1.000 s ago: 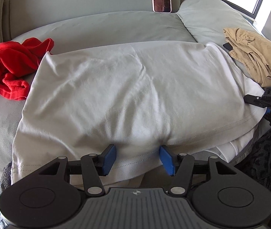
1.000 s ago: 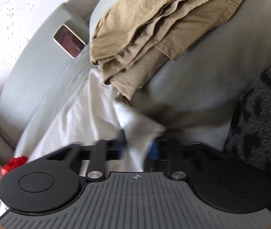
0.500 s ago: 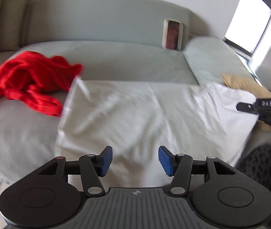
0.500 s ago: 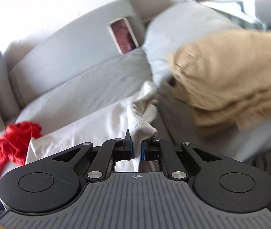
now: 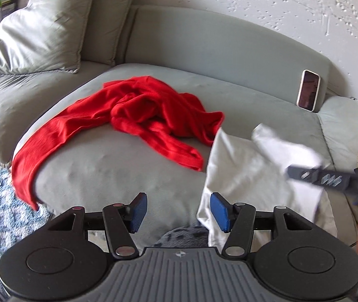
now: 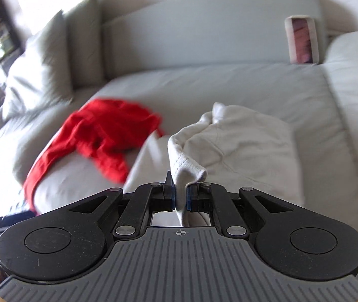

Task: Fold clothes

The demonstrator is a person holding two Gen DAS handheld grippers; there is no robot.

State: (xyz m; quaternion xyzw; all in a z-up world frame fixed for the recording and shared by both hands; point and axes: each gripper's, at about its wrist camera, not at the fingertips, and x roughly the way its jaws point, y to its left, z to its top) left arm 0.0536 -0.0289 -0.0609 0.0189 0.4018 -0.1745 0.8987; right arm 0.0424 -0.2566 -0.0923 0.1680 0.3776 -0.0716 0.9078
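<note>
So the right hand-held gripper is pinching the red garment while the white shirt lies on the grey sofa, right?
Not quite. The right wrist view shows the right hand-held gripper pinching the white shirt; the red garment lies loose on the grey sofa.

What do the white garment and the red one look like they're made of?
White garment: soft matte knit, probably cotton jersey; it shows a stitched hem and drapes limply from the right gripper. Red garment: thin matte fabric, maybe knit; it crumples into soft folds. Weave is too blurred to confirm.
</note>
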